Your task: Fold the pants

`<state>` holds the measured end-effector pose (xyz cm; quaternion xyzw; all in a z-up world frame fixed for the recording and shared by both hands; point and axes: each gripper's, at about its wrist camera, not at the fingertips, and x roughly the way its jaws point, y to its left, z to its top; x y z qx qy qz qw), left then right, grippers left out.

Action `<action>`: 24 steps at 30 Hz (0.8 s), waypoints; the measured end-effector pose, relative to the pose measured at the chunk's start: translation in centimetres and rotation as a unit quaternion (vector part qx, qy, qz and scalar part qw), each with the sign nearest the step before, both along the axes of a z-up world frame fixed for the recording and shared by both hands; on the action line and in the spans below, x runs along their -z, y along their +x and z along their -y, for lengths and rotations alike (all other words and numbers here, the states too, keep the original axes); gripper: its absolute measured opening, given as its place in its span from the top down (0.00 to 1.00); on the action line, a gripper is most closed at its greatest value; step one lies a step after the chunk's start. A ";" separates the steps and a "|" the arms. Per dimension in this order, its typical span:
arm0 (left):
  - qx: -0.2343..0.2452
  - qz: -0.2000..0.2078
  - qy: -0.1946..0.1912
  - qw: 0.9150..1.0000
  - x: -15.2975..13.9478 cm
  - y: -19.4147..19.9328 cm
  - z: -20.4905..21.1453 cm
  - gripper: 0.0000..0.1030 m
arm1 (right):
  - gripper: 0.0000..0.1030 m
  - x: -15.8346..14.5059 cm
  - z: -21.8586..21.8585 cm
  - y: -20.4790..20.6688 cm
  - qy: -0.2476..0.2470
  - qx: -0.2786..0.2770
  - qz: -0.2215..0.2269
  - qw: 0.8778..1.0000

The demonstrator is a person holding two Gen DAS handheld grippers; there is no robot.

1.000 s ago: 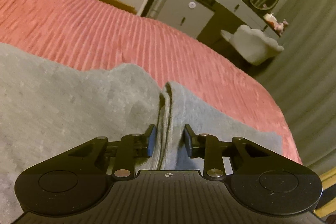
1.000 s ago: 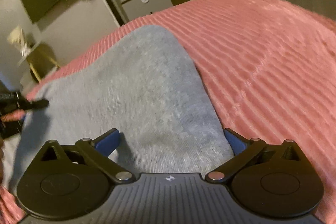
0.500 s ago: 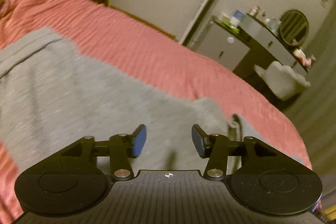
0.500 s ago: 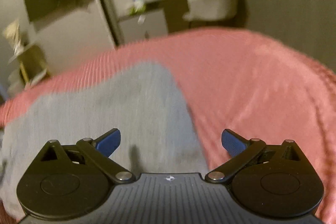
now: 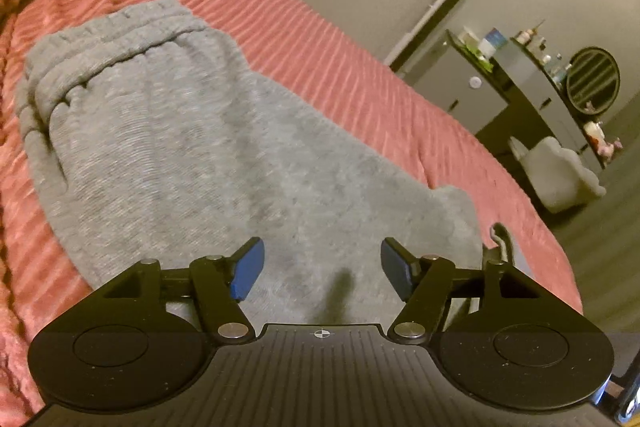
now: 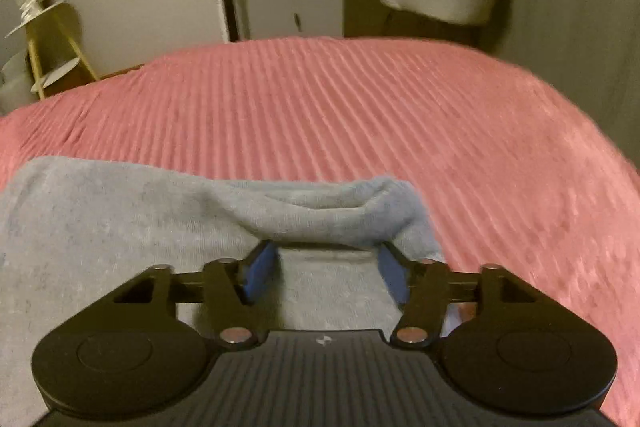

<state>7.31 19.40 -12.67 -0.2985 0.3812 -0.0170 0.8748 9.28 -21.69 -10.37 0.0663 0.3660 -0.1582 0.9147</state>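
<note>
Between the blue pads of the right gripper (image 6: 326,269), whose jaws are closing, a raised fold of the grey pants (image 6: 120,227) bridges the gap, its ends at both pads, though blur hides whether they already pinch it; gathering the cloth this way looks like the start of lifting that end for a fold. Over on the other side, the left gripper (image 5: 322,267) has jaws opening with nothing between them, only flat fabric beneath, which suggests it has no hold and is free to take a new one. Outward from both, the pants lie spread on the pink ribbed bed cover (image 6: 360,115). Only the left wrist view shows the gathered waistband (image 5: 120,39) at the far end; only the right wrist view shows the bunched ridge being taken.
</note>
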 end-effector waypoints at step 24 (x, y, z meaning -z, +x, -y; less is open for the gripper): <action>0.012 0.015 -0.017 1.000 0.0 -0.4 -0.4 0.18 | 0.05 0.5 1.7 -0.2 0.037 0.022 -0.035 0.998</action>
